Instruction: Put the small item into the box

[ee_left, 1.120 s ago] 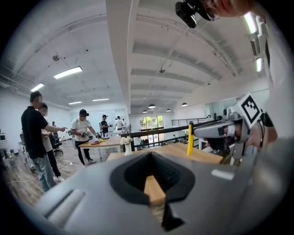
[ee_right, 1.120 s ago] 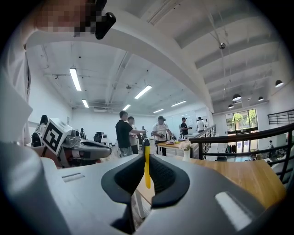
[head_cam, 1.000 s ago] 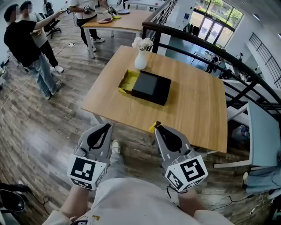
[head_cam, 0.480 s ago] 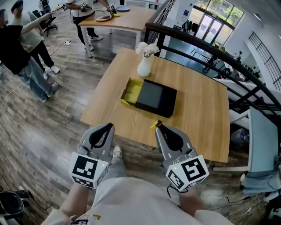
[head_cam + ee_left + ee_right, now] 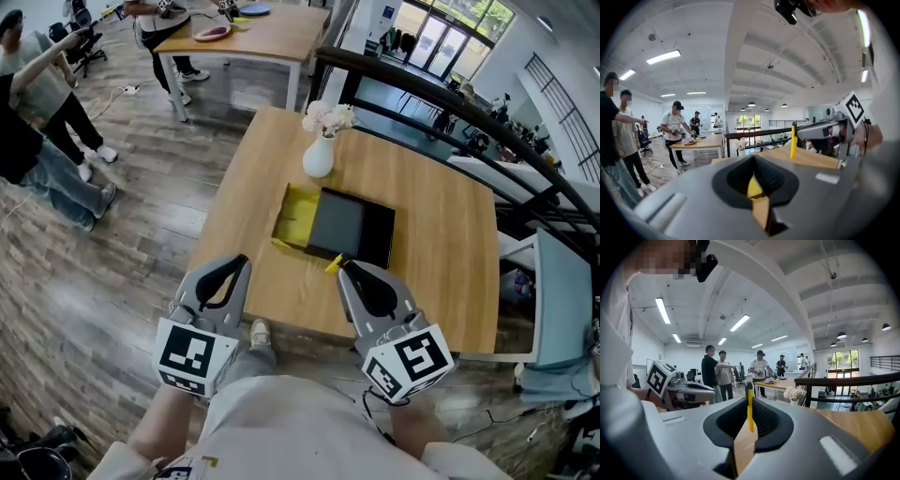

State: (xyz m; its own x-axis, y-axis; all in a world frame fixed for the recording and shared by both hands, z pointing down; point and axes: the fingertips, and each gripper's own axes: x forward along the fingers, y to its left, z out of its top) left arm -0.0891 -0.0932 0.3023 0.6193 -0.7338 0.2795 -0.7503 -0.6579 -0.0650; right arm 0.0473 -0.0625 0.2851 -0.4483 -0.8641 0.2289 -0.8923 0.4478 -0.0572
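Note:
A black box [image 5: 352,227] with its yellow inner part [image 5: 298,214] showing at the left lies on the wooden table [image 5: 441,234]. My right gripper [image 5: 340,266] is shut on a thin yellow item [image 5: 332,263], at the table's near edge just short of the box. In the right gripper view the yellow item [image 5: 749,411] stands upright between the closed jaws of the right gripper [image 5: 749,425]. My left gripper [image 5: 242,260] hovers beside the table's near left edge, shut with nothing held. In the left gripper view, the left gripper [image 5: 754,161] has its jaws together, and the yellow item [image 5: 792,140] shows at the right.
A white vase with flowers [image 5: 321,150] stands on the table behind the box. A dark railing [image 5: 441,94] runs along the far right. People [image 5: 37,112] stand at the left near another table [image 5: 253,33]. A pale chair [image 5: 558,300] is at the right.
I have come closer to the table. Both grippers have advanced towards it, and the right gripper with the yellow item now reaches over the near edge by the box.

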